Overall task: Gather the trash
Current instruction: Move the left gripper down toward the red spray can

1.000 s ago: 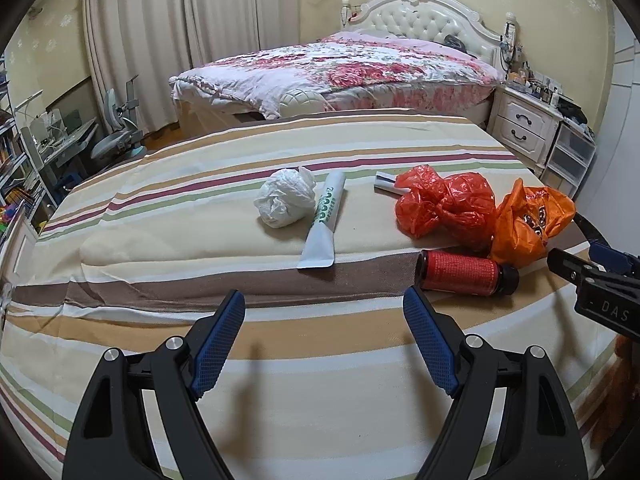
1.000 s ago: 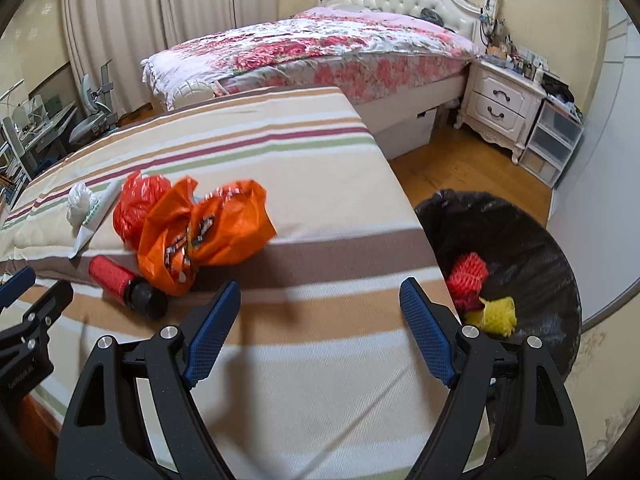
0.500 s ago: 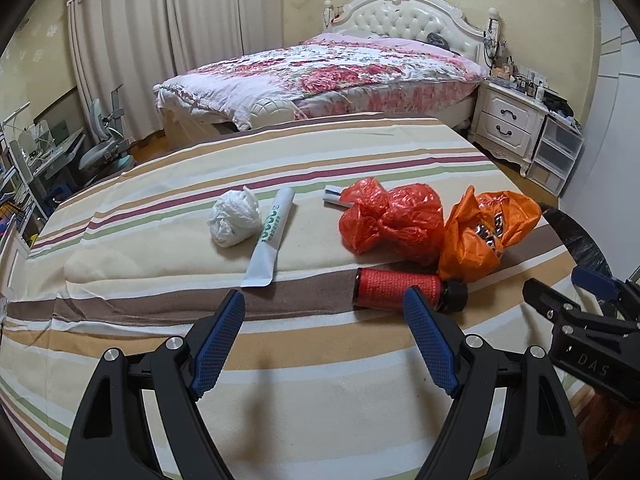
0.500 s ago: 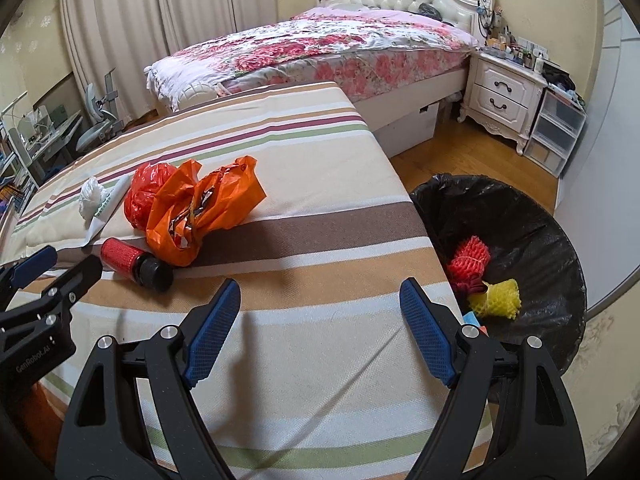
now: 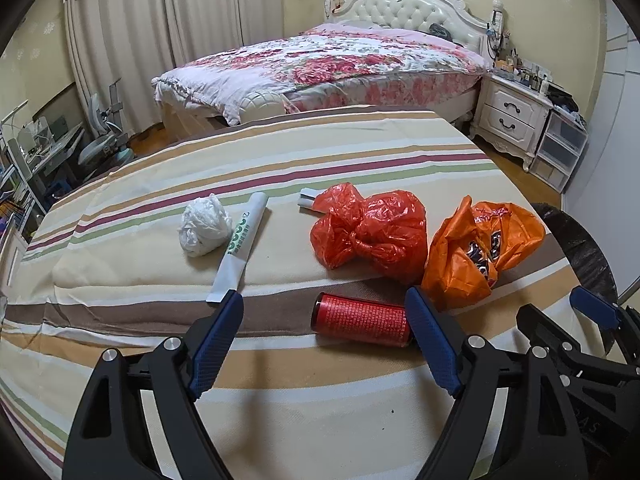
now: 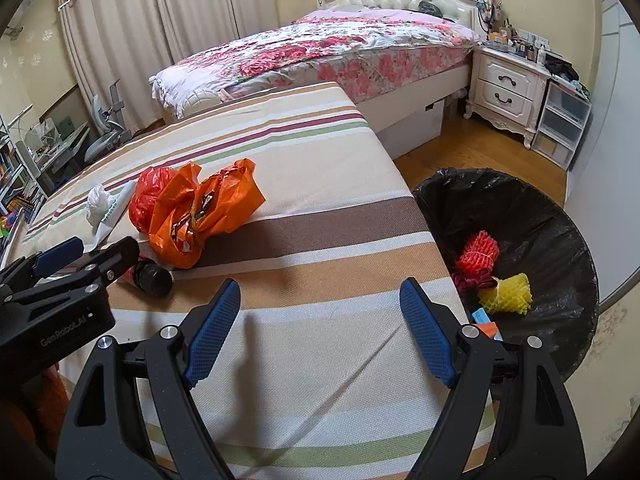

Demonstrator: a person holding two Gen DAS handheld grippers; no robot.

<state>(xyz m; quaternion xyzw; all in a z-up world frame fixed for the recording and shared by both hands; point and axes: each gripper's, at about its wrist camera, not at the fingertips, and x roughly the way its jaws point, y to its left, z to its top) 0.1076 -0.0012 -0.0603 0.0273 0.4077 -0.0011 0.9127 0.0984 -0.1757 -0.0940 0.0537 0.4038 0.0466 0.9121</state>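
On the striped cloth lie a red bottle (image 5: pixel 362 320) with a black cap (image 6: pixel 154 277), a red plastic bag (image 5: pixel 370 232), an orange plastic bag (image 5: pixel 480 250), a white toothpaste tube (image 5: pixel 240 246) and a crumpled white bag (image 5: pixel 204 230). My left gripper (image 5: pixel 323 334) is open, its jaws standing either side of the red bottle just in front of it. My right gripper (image 6: pixel 320 324) is open and empty over the cloth's near right part. A black-lined trash bin (image 6: pixel 516 256) stands right of the table and holds red and yellow foam nets.
The striped table (image 6: pixel 320 240) ends at its right edge beside the bin. Beyond it stand a flowered bed (image 5: pixel 340 64), a white nightstand (image 6: pixel 508 92) and plastic drawers (image 6: pixel 560 128). A desk and chair (image 5: pixel 96 144) are at the far left.
My left gripper has moved right and forward until the red bottle lies between its jaws. My right gripper has drawn back and turned right, showing more of the bin.
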